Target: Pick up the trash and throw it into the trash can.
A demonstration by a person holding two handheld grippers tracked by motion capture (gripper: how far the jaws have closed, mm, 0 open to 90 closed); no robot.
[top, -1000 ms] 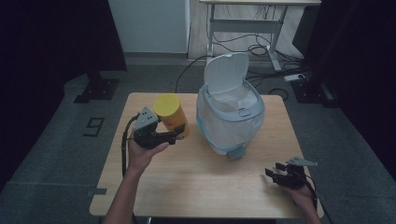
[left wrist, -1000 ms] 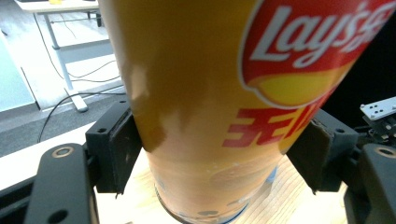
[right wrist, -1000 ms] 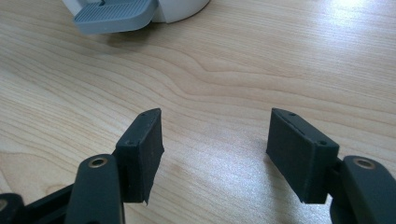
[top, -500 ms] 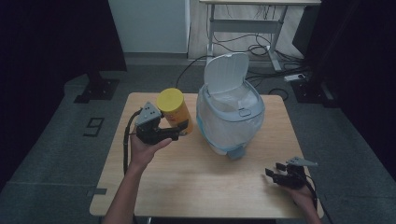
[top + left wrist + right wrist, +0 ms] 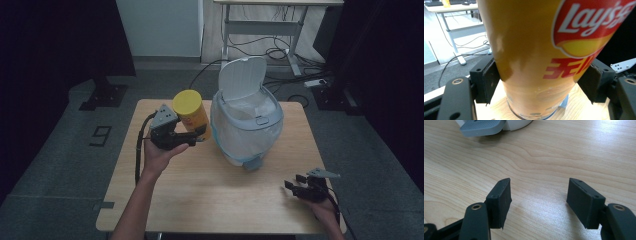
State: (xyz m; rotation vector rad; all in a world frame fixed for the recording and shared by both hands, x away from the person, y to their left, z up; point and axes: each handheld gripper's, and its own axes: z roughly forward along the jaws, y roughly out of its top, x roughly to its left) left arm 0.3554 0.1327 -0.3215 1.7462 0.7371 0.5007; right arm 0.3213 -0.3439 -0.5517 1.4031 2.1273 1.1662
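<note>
The left claw point(image 5: 192, 141) is clamped on a yellow chip can point(image 5: 191, 116), its two black pads pressing the tube's lower body from opposite sides; in the left gripper view the can point(image 5: 536, 50) stands almost upright between them, its clear bottom rim just above the wooden table point(image 5: 496, 110). From the high view the can, yellow lid on top, sits at about 9 o'clock of the white pedal bin point(image 5: 247, 127) and just beside its bagged wall, apparently lifted off the table. The bin's lid point(image 5: 243, 77) stands flipped up at the far side, so the mouth lies open.

The right claw point(image 5: 295, 187) rests low near the table's edge at about 4 o'clock of the bin, well apart from it, jaws wide with nothing between them; its own view looks across bare wood toward the grey pedal point(image 5: 482, 126).

The work looks like dropping the can into the bin. Risks, as I judge them: the grip is low on a tall smooth tube, so the can may tip or slide in the pads as it is swung over. It could also clip the bin's rim or the raised lid and knock the lid shut. The light bin might shift, since the right claw is not steadying it.
</note>
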